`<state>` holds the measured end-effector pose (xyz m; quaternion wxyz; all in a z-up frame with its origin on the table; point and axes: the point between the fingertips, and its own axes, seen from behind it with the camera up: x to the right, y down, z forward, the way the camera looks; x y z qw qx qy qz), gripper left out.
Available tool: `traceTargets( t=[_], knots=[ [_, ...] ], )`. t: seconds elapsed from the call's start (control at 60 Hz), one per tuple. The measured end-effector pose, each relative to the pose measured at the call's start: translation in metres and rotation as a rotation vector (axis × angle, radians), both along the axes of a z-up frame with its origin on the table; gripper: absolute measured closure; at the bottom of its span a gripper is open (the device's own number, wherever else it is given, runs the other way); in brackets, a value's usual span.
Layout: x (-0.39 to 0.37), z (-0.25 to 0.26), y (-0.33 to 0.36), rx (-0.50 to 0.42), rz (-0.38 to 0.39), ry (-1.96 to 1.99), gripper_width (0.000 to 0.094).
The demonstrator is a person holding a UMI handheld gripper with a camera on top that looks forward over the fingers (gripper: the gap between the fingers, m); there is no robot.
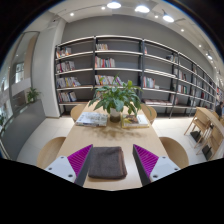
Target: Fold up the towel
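A dark grey towel (pixel 107 161) lies folded into a flat square on the light wooden table (pixel 112 134). It sits between my gripper's two fingers, with a gap on each side. My gripper (pixel 110 160) is open, its purple pads (pixel 79 158) standing left and right of the towel without touching it.
A potted green plant (pixel 118 97) stands at the far end of the table, with papers (pixel 93 118) beside it. Wooden chairs (pixel 50 150) flank the table on both sides. Tall bookshelves (pixel 120 65) line the back wall. More tables and chairs (pixel 205 125) stand at the right.
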<state>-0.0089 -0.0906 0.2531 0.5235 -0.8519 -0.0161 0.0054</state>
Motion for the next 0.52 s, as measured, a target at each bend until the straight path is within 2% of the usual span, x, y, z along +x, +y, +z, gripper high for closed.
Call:
traceTargets(
  t=[0.3, 0.517],
  knots=[
    [-0.014, 0.002, -0.077, 0.007, -0.028, -0.007, 0.0144],
    [-0.019, 0.010, -0.101, 0.024, -0.031, -0.016, 0.0146]
  ],
)
